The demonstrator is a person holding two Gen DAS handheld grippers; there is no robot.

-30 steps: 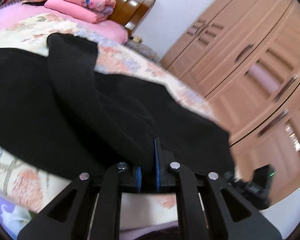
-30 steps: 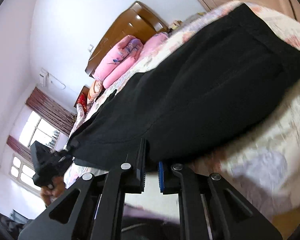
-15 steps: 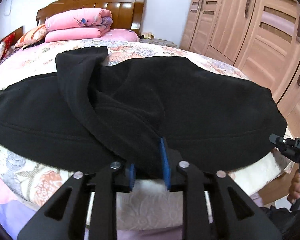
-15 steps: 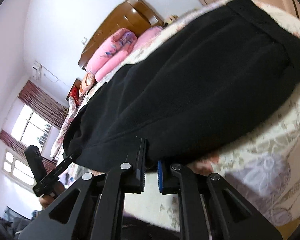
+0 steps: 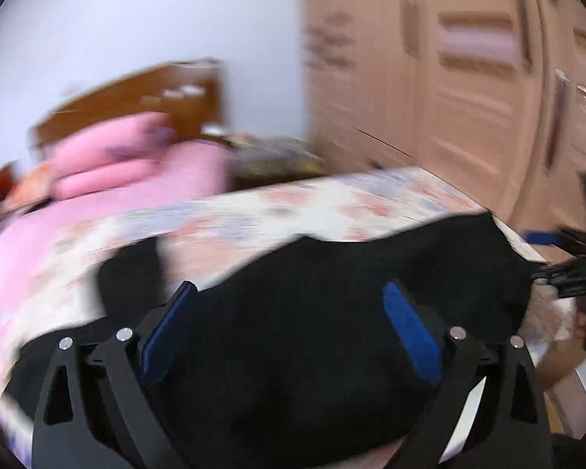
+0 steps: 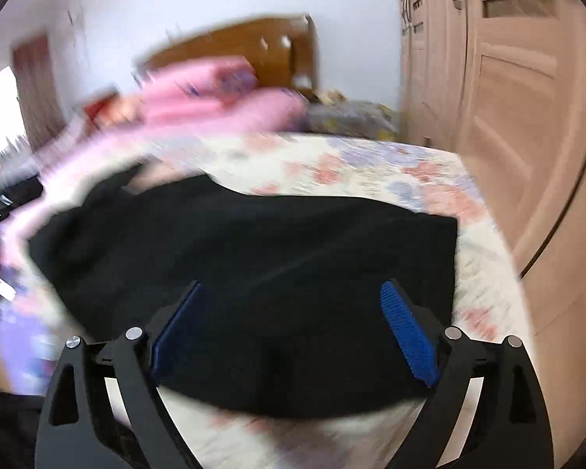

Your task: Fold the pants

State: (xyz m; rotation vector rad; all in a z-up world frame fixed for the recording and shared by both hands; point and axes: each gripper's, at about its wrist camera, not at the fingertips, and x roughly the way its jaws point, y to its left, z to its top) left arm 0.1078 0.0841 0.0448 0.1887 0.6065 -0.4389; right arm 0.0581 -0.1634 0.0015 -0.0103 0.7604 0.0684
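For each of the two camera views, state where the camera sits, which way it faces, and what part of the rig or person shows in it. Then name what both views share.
Left wrist: sits on the left gripper, looks forward over the black pants toward the wardrobe; open jaws show, and the other gripper at the right edge.
Right wrist: sits on the right gripper, looks over the pants toward the headboard; open jaws show.
Both share the pants, the floral bedspread, pink bedding, headboard and wardrobe.

The left gripper (image 5: 289, 328) hangs with its blue-padded fingers (image 5: 410, 332) spread wide above the black pants (image 5: 312, 293), which lie on the floral bedspread (image 5: 293, 211) before pink bedding (image 5: 129, 164) and a blurred wardrobe (image 5: 468, 78).
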